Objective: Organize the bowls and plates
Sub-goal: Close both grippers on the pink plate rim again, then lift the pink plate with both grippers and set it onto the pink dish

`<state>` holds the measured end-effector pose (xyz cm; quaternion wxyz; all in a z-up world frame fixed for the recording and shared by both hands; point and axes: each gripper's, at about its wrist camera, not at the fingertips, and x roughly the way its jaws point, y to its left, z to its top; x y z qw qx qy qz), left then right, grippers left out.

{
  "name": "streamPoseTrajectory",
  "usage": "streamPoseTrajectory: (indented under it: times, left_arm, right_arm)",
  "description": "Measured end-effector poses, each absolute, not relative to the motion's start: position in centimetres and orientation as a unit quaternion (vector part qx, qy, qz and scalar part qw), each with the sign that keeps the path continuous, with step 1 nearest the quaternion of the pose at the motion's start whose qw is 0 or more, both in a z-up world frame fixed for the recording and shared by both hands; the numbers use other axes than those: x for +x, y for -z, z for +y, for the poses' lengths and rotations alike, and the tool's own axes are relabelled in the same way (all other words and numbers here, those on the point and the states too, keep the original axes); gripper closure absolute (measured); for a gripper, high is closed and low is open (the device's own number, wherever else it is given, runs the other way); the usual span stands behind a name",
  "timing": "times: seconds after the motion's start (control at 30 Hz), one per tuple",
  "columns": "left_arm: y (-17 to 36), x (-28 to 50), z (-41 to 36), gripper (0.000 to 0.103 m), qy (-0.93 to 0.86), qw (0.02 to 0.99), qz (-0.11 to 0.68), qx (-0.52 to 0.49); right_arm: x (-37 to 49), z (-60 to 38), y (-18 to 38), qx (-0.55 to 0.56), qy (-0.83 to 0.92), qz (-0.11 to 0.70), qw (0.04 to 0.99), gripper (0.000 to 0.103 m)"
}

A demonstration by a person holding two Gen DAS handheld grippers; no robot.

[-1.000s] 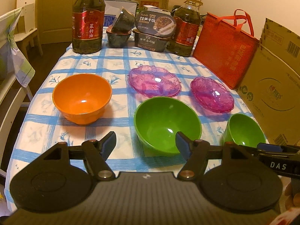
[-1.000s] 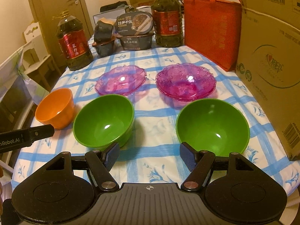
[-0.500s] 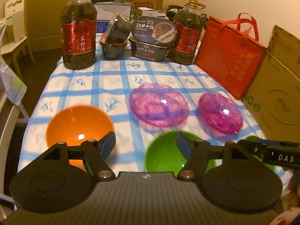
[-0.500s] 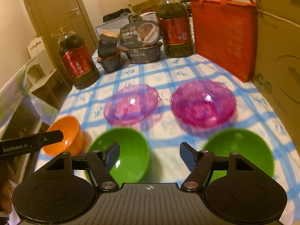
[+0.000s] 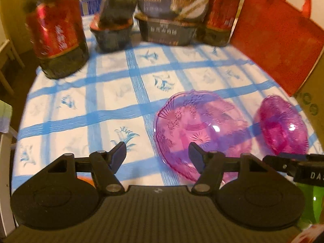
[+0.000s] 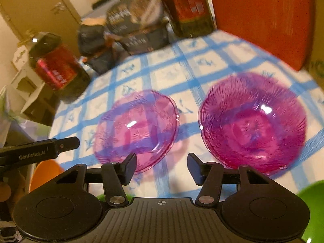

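Two clear purple plates lie side by side on the blue-checked tablecloth: the left plate [image 5: 200, 127] [image 6: 137, 127] and the right plate [image 5: 281, 125] [image 6: 253, 125]. My left gripper [image 5: 157, 154] is open and empty, just left of the left plate's near rim. My right gripper [image 6: 161, 165] is open and empty, hovering before the gap between the two plates. The orange bowl [image 6: 45, 172] [image 5: 86, 180] and green bowls [image 6: 311, 200] [image 5: 309, 200] show only as slivers at the frame bottoms, mostly hidden by the grippers.
Two oil bottles [image 5: 54, 30] [image 6: 58, 68] [image 5: 220, 14], stacked black food boxes [image 5: 170, 18] [image 6: 139, 30] and a small black container [image 5: 113, 26] stand at the table's far end. A red bag [image 5: 277, 36] [image 6: 263, 18] and cardboard box [image 5: 313, 101] line the right side.
Both grippers moved forward over the table toward the purple plates. The orange and green bowls have slipped below the views. Both stay open.
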<state>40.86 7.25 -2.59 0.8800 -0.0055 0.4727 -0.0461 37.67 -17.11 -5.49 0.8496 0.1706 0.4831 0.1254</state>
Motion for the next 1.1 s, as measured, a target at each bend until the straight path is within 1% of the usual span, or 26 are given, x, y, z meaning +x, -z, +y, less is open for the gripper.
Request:
streamPoseTrajectory:
  times: [0.07,0.13,0.27,0.33,0.37,0.47,0.53,0.63,0.67,0.73,0.9,1.1]
  left_arm:
    - [3.7,42.5,7.5,0.046,0.05,0.873,0.484,-0.009]
    - [4.5,43.8,7.4,0.052,0.052,0.869,0.493,-0.006]
    - [5.8,45.7,7.1,0.057,0.06,0.858,0.51,-0.001]
    - [6.5,46.6,7.0,0.066,0.055,0.855,0.516,0.004]
    - [6.7,46.8,7.0,0.068,0.055,0.854,0.518,0.006]
    - [7.2,47.3,6.9,0.073,0.058,0.852,0.521,0.007]
    - [7.5,47.4,6.8,0.08,0.059,0.85,0.524,0.008]
    - [8.0,47.4,6.8,0.088,0.057,0.847,0.528,0.008]
    - [8.1,47.3,6.8,0.09,0.059,0.847,0.528,0.007]
    - [8.0,47.2,6.6,0.09,0.059,0.849,0.525,0.013]
    - [7.0,46.5,6.1,0.091,0.06,0.854,0.516,0.021]
    - [3.7,44.6,5.4,0.091,0.063,0.866,0.496,0.02]
  right_arm:
    - [38.8,-16.9,6.5,0.177,-0.128,0.495,0.841,0.049]
    - [39.7,-16.8,7.4,0.183,-0.133,0.506,0.833,0.052]
    - [41.1,-16.5,8.7,0.194,-0.136,0.519,0.821,0.055]
    - [41.6,-16.5,9.1,0.194,-0.134,0.522,0.82,0.056]
    - [41.9,-16.3,9.2,0.194,-0.135,0.524,0.819,0.057]
    - [42.3,-16.1,9.6,0.198,-0.136,0.528,0.814,0.064]
    - [42.5,-16.2,9.9,0.207,-0.135,0.529,0.812,0.074]
    - [42.7,-16.1,10.0,0.203,-0.128,0.525,0.817,0.083]
    - [42.7,-16.1,10.0,0.201,-0.126,0.523,0.818,0.084]
    - [42.7,-16.1,10.0,0.195,-0.123,0.522,0.821,0.089]
    - [42.3,-16.4,9.3,0.19,-0.124,0.513,0.828,0.09]
    - [40.5,-17.1,5.9,0.181,-0.127,0.487,0.845,0.09]
